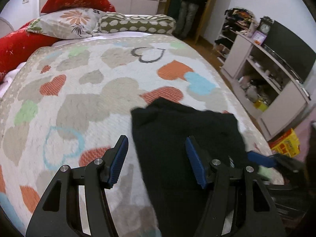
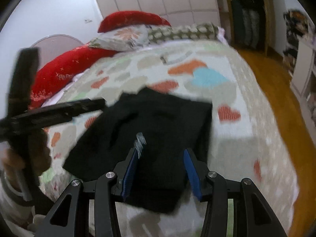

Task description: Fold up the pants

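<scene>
Right now the black pants (image 1: pixel 177 138) lie bunched on the heart-patterned bedspread (image 1: pixel 88 75), toward the bed's right edge, near the wooden floor (image 2: pixel 276 98). Left gripper (image 1: pixel 156 150) hangs spread and empty, its right finger over the fabric, its left over bare quilt. Right gripper (image 2: pixel 163 150) is also spread above the pants, pinching nothing. Wide clear quilt stretches left and up to the pillows (image 1: pixel 79 19); a shelf unit (image 1: pixel 266 79) stands beyond the right edge

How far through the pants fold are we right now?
Partly done: the black pants lie on the heart-print bedspread as a compact doubled shape. In hand: nothing; the left gripper and right gripper are open above them. Left: probably a final fold and smoothing.
</scene>
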